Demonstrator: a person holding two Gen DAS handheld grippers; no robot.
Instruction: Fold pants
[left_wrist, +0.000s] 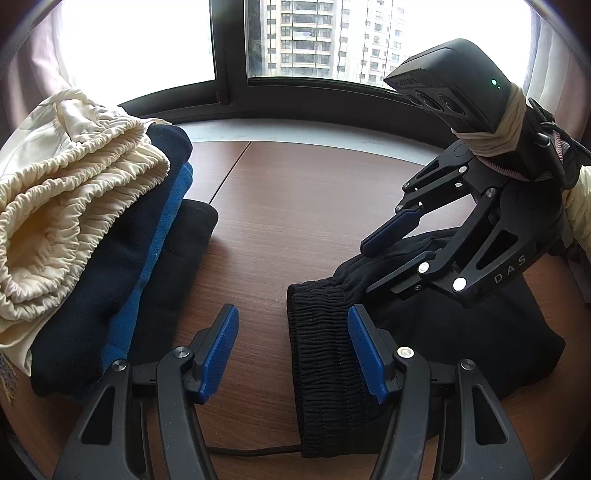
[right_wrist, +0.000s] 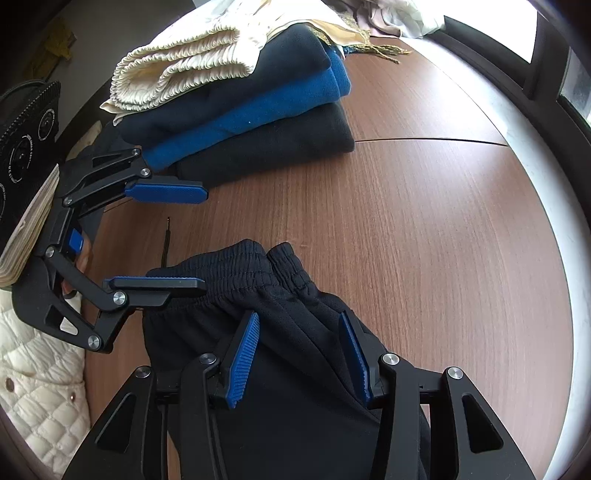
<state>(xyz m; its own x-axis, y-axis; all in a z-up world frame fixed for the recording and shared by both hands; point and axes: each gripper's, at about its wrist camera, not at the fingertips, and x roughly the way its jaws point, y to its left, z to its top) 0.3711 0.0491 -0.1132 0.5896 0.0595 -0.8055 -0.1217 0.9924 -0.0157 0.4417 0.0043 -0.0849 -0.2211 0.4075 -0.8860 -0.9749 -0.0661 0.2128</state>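
Black pants (left_wrist: 325, 369) lie bunched on the brown table (left_wrist: 295, 206), their elastic waistband toward the table's middle. My left gripper (left_wrist: 293, 350) is open at the waistband's end: the right pad lies over the band, and the left pad stands apart over bare wood. My right gripper (left_wrist: 388, 251) hangs above the pants farther back. In the right wrist view my right gripper (right_wrist: 299, 358) is open, its blue pads apart just above the black pants (right_wrist: 280, 288) with fabric below the gap. My left gripper (right_wrist: 192, 238) shows at the left, open beside the waistband.
A stack of folded clothes (left_wrist: 110, 240), cream on navy, blue and black, stands at the left, also seen from the right wrist as the stack (right_wrist: 240, 103). A thin black cord (left_wrist: 251, 449) runs from the pants. A window sill (left_wrist: 332, 125) borders the table's far edge. A white quilted sleeve (right_wrist: 37, 369) shows low left.
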